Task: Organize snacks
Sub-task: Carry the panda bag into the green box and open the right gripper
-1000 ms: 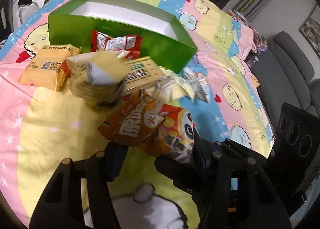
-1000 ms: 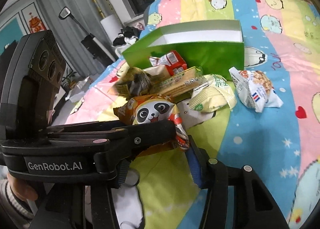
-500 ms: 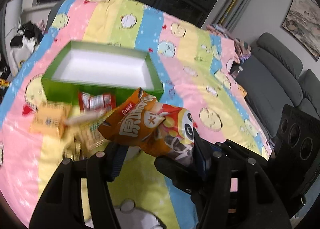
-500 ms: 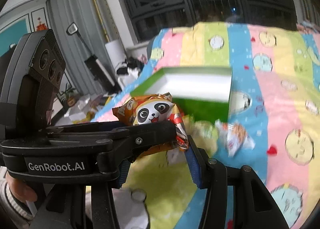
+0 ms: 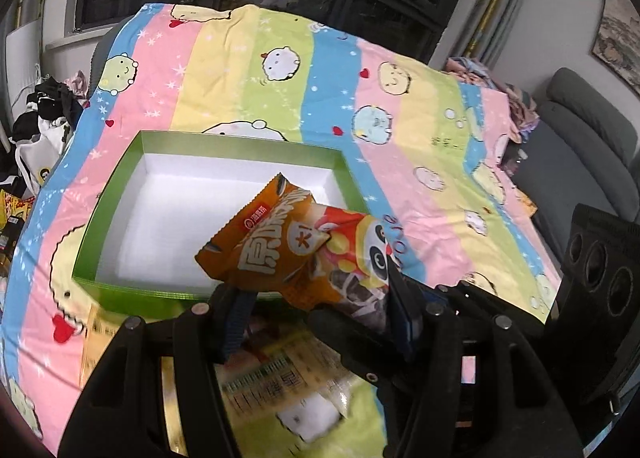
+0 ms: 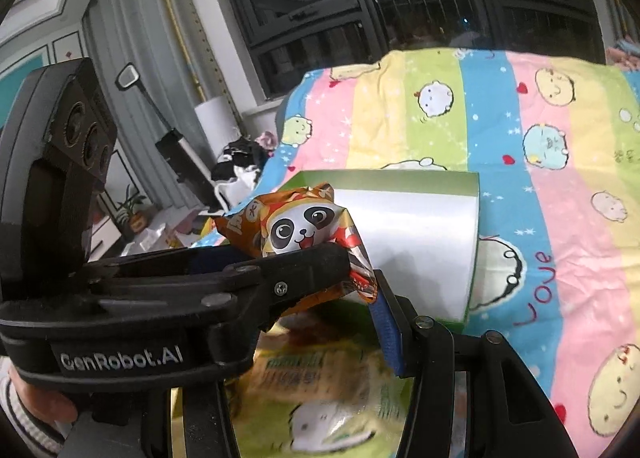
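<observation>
An orange snack bag with a panda face (image 5: 296, 250) is held up in the air over the near edge of the green box (image 5: 120, 173), which has a white, empty inside. Both grippers hold the bag: my left gripper (image 5: 320, 310) grips its lower end, and my right gripper (image 6: 360, 294) grips it from the other side, where the bag (image 6: 304, 230) shows its panda face. The left gripper body (image 6: 120, 290) crosses the right wrist view. The green box (image 6: 384, 181) lies just beyond the bag.
Other snack packets (image 5: 276, 382) lie blurred on the striped cartoon blanket (image 5: 420, 129) below the grippers. A grey sofa (image 5: 584, 137) stands to the right. Clothes (image 5: 44, 113) are piled at the far left. Dark windows are behind the bed.
Both grippers have lifted the panda bag off the snack pile and carried it forward, over the near edge of the green box. The pile is now below and mostly hidden.
</observation>
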Motion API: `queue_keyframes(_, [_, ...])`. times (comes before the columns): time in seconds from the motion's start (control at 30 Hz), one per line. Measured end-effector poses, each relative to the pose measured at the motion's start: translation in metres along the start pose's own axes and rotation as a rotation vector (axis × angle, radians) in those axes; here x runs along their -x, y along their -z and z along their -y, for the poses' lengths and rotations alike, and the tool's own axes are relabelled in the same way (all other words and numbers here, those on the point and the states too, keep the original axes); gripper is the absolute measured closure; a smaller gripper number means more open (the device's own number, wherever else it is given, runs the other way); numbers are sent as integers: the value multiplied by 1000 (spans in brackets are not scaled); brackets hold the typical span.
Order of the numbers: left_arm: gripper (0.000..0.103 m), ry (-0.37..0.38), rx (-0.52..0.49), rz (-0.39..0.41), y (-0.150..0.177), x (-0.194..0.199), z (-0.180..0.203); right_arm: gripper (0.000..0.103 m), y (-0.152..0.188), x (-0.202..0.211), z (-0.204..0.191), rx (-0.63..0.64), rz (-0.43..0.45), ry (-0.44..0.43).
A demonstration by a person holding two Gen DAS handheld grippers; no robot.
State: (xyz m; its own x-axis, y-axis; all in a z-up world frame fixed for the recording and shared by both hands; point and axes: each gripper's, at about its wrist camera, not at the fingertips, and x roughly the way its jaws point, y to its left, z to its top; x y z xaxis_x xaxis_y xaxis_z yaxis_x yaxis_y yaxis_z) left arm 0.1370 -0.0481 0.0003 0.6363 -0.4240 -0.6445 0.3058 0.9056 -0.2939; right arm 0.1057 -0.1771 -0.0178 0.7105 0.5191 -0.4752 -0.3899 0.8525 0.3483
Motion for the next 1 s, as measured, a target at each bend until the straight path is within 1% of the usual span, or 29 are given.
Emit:
queue_keyframes(0.1, [44, -1, 13, -12, -6, -13, -7, 51, -6, -17, 9, -10, -16, 5])
queue_keyframes(0.33, [41, -15, 35, -32, -17, -37, -18, 51, -14, -42, 20, -14, -47, 25])
queue_keyframes(0.4, [35, -44, 38, -29, -18, -39, -19, 49, -16, -47, 22, -17, -57, 35])
queue_keyframes(0.47, [23, -82, 26, -20, -18, -38, -19, 44, -16, -49, 22, -16, -60, 63])
queue_keyframes(0.5, [20, -98, 19, -16, -18, -37, -19, 41, -16, -49, 22, -12, -58, 78])
queue_keyframes(0.53, [15, -118, 9, -5, -17, -34, -18, 39, -16, -47, 22, -8, -55, 88])
queue_keyframes(0.57, [14, -130, 0, 7, -17, -31, -18, 38, -15, -44, 22, -5, -50, 95])
queue_keyframes(0.63, [13, -156, -13, 28, -17, -23, -17, 34, -15, -37, 21, -3, -40, 102])
queue_keyframes(0.8, [11, -203, -50, 89, -14, 3, -8, 32, -15, -10, 14, 14, -6, 108])
queue_keyframes(0.87, [0, -216, -57, 113, -12, 17, -3, 30, -14, 3, 8, 26, 11, 105])
queue_keyframes(0.93, [1, -223, -66, 135, -10, 29, 4, 26, -13, 15, 3, 38, 28, 105])
queue_keyframes(1.0, [1, -230, -77, 151, -7, 39, 9, 25, -10, 26, -4, 50, 36, 103])
